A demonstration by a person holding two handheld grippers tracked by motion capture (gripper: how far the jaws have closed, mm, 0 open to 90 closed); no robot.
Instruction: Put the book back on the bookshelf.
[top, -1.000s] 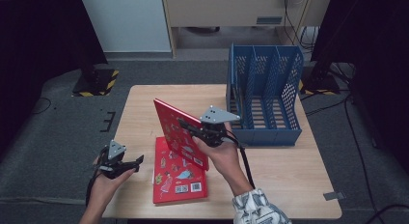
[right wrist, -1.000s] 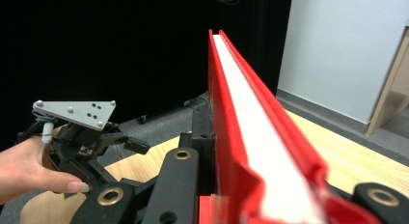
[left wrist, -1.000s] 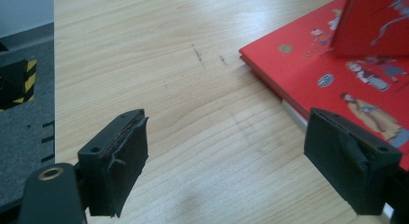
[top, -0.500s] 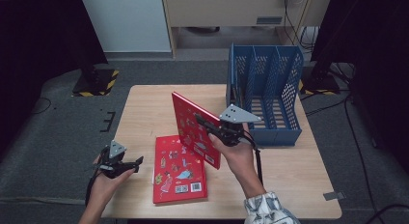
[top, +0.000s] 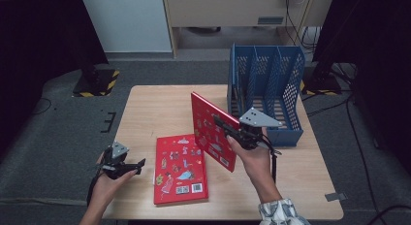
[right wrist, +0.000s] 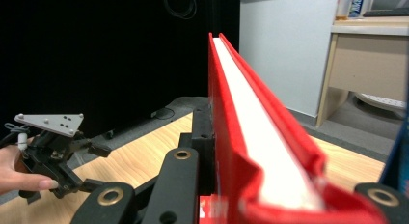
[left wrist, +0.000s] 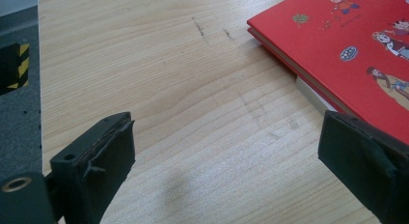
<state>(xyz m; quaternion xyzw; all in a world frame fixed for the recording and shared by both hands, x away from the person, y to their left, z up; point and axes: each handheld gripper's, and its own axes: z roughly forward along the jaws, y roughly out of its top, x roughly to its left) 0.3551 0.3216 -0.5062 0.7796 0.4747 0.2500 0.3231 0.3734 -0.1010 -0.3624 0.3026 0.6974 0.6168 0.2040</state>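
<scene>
The upright red book [top: 211, 130], clamped in the right tongs [top: 228, 129], has been carried nearer the blue rack [top: 265, 84]; the left tongs [top: 138, 163], seemingly empty, have just been opening.

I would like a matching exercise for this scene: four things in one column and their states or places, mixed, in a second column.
Things:
1. left hand-held gripper
2. right hand-held gripper
3. flat red book
4. blue file rack

States or places:
A. lies on the table, cover up
B. stands at the table's far right corner
C. shut on the upright red book
D. open, nothing between the jaws

Pairs: 1-D, 2-C, 3-A, 4-B
</scene>
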